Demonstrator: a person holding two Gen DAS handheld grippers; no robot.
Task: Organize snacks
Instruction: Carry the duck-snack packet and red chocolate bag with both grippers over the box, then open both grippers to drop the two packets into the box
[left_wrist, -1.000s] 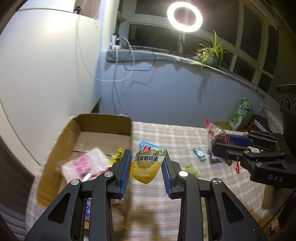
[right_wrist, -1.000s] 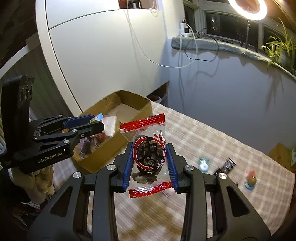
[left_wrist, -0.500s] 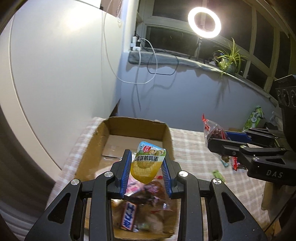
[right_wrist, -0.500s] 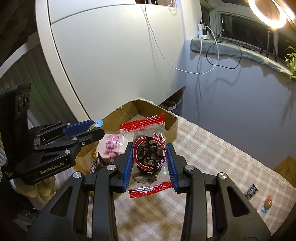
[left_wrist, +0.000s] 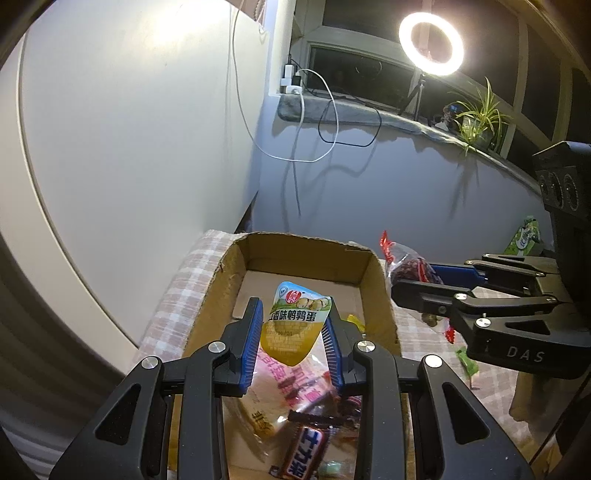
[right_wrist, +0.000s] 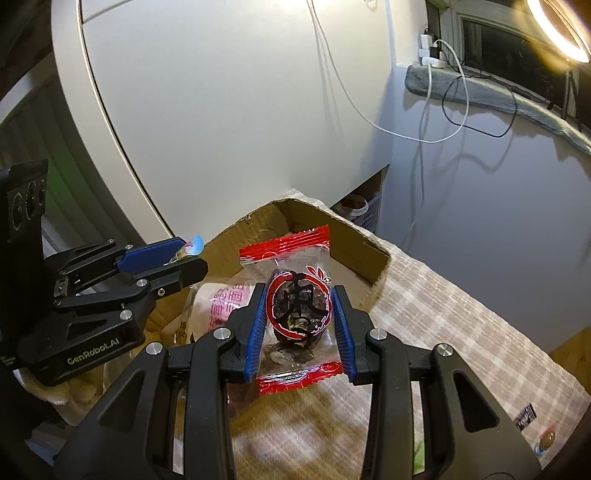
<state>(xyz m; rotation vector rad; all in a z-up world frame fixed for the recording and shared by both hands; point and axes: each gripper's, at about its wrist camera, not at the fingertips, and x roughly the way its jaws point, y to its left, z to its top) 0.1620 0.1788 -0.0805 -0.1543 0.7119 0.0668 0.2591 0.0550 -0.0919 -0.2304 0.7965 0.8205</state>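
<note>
Now over the cardboard box (left_wrist: 373, 266) instead of short of it, with both grippers carried across the checked tablecloth (right_wrist: 461, 317). Left gripper (left_wrist: 294, 334) pinching a yellow egg snack pouch (left_wrist: 293, 325) above the box's packets; right gripper (right_wrist: 300, 321) clamped on a red-ended clear snack packet (right_wrist: 295, 306) at the box's near side.

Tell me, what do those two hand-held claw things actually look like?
Both are matte black plastic. Each has two fingers lined with ribbed blue pads, joined by silver rivets. The left gripper carries white "GenRobot.AI" lettering; the right gripper is marked "DAS". Each has a black block with round lenses. No cables or sleeves show.
</note>
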